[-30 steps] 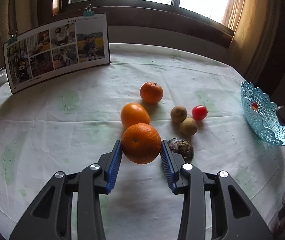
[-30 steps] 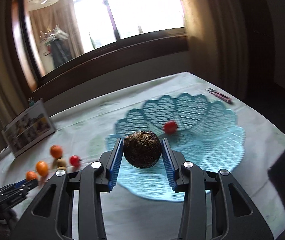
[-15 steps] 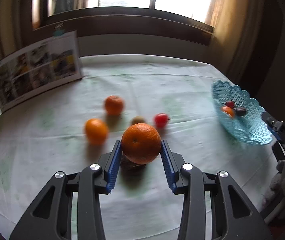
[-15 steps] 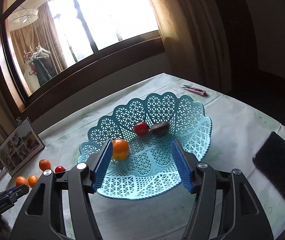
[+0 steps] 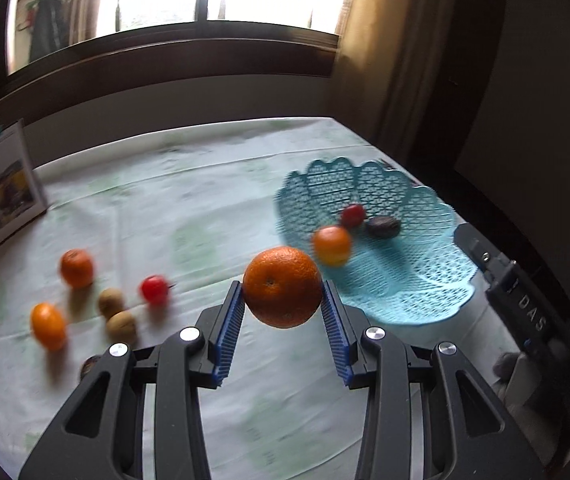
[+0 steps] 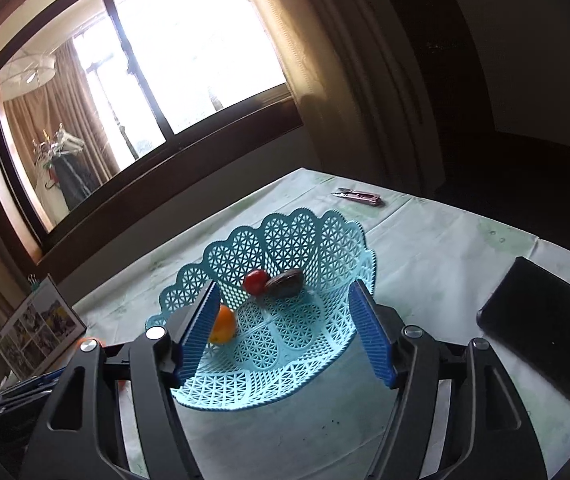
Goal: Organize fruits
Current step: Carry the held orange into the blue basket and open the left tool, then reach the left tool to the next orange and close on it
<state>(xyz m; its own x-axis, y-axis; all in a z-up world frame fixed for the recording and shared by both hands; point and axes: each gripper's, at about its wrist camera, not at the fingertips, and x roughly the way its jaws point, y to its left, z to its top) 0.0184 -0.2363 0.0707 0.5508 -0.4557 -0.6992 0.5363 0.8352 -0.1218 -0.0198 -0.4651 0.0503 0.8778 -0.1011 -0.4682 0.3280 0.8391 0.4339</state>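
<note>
Gripping large orange (image 5: 282, 287) between blue fingers (image 5: 229, 330) of left gripper (image 5: 283, 330), raised above desk (image 5: 205, 208), just left of blue lattice basket (image 5: 417, 276). Right gripper (image 6: 285, 334) spread wide, empty, over basket holding small orange (image 6: 223, 324), red fruit (image 6: 255, 281), dark fruit (image 6: 285, 283).

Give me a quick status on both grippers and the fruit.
Left gripper shut on orange, off the table. Right gripper open, empty, at basket. Path to basket looks clear.

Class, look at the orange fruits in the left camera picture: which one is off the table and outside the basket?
The orange clamped in the left gripper; two others lie on the tablecloth, one in the basket.
</note>
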